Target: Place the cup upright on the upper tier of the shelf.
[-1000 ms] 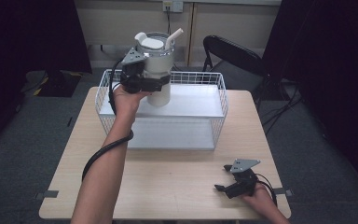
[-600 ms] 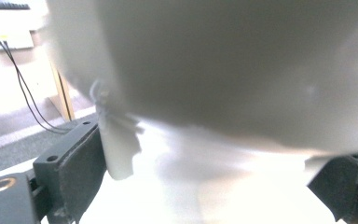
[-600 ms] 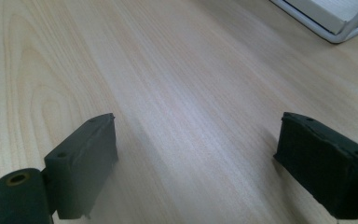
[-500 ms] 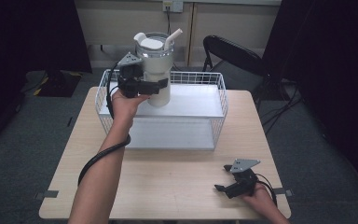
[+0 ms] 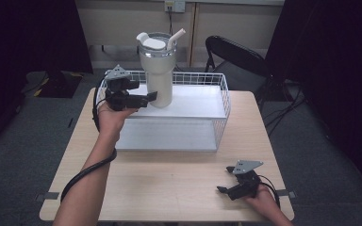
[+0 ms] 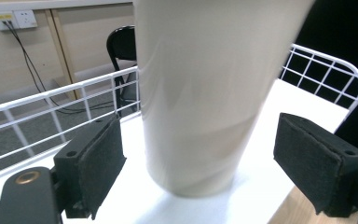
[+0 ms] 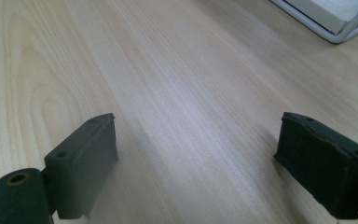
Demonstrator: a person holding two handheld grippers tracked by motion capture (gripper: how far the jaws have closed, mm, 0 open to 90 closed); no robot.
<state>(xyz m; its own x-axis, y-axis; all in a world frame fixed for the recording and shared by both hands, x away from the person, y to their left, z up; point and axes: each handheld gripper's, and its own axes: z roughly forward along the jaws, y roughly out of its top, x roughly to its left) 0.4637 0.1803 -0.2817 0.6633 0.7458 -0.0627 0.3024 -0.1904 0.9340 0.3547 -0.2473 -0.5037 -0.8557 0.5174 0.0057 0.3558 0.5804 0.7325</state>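
A tall cream tumbler [image 5: 158, 75] with a lid and straw stands upright on the upper white shelf [image 5: 195, 101] of a wire rack. My left gripper [image 5: 147, 99] hovers at the tumbler's base from the left, open. In the left gripper view the tumbler [image 6: 205, 93] rises between the two pads [image 6: 98, 163], and gaps show on both sides. My right gripper [image 5: 222, 190] rests low over the table's front right, open, with only bare wood [image 7: 177, 93] between its jaws.
The white wire rack [image 5: 221, 89] has a lower shelf [image 5: 169, 136] and occupies the far half of the wooden table [image 5: 169, 179]. A black chair [image 5: 235, 52] stands behind the table. A rack corner [image 7: 345, 28] lies ahead of my right gripper.
My left gripper has slid left and toward the person, away from the tumbler's side, and its jaws now stand apart from the cup. The right gripper has not moved.
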